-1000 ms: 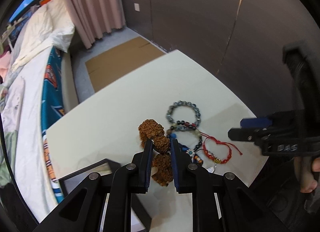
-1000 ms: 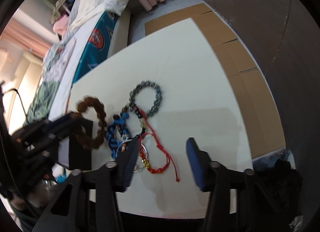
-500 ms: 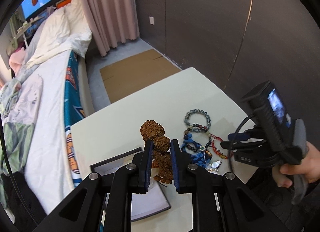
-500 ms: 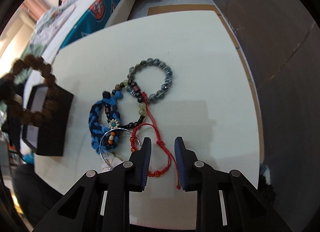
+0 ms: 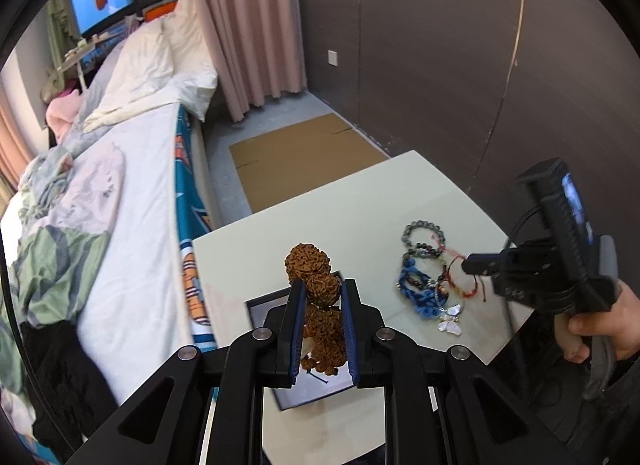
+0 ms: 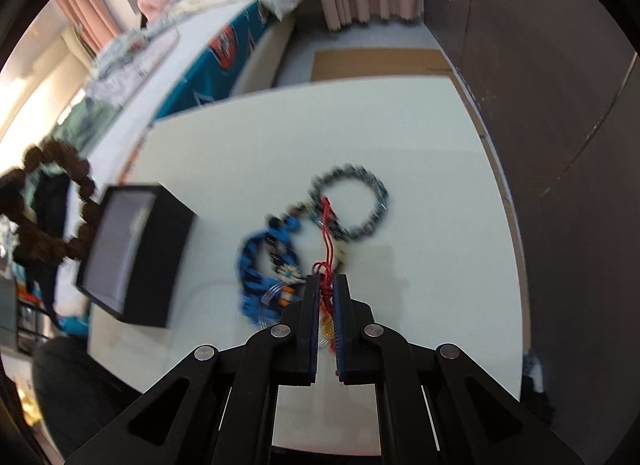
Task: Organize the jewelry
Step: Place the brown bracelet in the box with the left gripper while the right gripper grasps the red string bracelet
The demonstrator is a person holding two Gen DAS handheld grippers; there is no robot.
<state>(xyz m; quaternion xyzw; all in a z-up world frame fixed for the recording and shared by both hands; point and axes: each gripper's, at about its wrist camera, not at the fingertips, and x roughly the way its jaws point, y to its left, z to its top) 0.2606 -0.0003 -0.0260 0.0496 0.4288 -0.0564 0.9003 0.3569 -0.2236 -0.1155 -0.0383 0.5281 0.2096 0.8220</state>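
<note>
Pinching one knobbly bead of the chunky brown rudraksha-seed bracelet (image 5: 320, 305) between the left gripper (image 5: 323, 289) fingers, rest of the loop dangling over the black open jewelry box with pale lining (image 5: 280, 313). Over on the right gripper (image 6: 326, 285), fingers clamped tight on the thin red braided cord bracelet (image 6: 326, 233), cord stretched from the tips back toward the pile on the cream-white surface (image 6: 420, 145).

Seed beads probably light but rough and stiff, so decent bite; elastic likely lets the loop swing, so best lowered slowly into the box. Red cord looks floppy and slippery-thin, easiest held at the knot; could snag, since the far end seems to lie across the grey glass-bead bracelet (image 6: 356, 201).

Also in the heap: blue woven cord bracelet (image 6: 256, 261), a dark mixed-bead strand (image 5: 424, 253), a clear bangle, and a little silver butterfly charm (image 5: 450, 321), all overlapping, so pulling one may drag the others. Bed with white duvet (image 5: 132, 153) just past the surface edge, flattened cardboard (image 5: 300, 149) on the floor beyond.
</note>
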